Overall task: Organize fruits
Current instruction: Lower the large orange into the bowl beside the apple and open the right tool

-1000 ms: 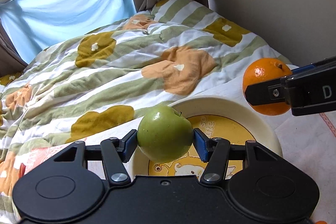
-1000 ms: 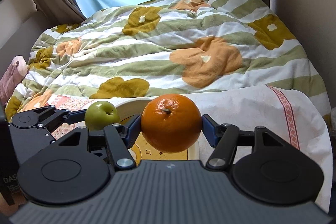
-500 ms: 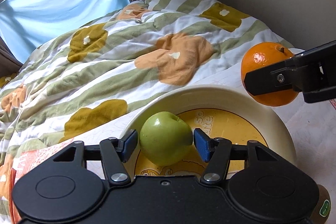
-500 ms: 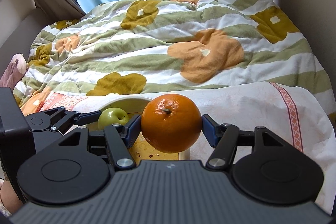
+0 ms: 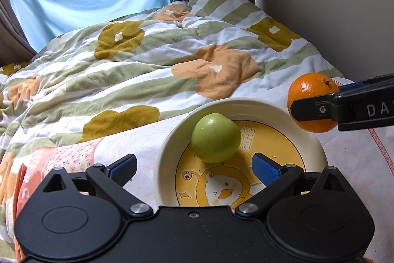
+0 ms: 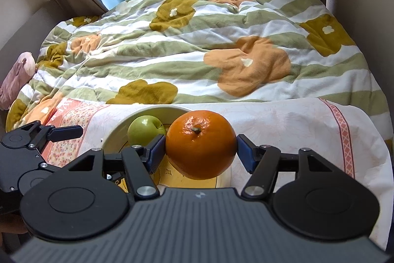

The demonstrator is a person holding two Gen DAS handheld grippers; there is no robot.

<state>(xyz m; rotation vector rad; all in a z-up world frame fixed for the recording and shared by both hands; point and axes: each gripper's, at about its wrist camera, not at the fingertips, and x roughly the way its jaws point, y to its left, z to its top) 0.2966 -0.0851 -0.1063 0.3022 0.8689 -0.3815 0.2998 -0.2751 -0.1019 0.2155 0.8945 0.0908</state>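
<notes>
A green apple point(image 5: 216, 137) lies inside the cream plate point(image 5: 170, 147), toward its far-left rim, clear of both blue pads. The left hand-held gripper point(image 5: 194, 168) hangs just short of it, its jaws opening and now spread wide, with nothing between them. The plate's yellow centre shows a cartoon duck and the word "cute"; it sits on a white cloth point(image 5: 357, 159) with a pink patterned border laid over the near edge of the bed point(image 5: 147, 65). The right hand-held gripper point(image 6: 200, 150) clamps an orange point(image 6: 200, 143), stem up, held above the plate's right rim. Its dark body bears white letters "DA", the remainder cut off. A pink cloth panel at the left carries lettering too skewed to read.
</notes>
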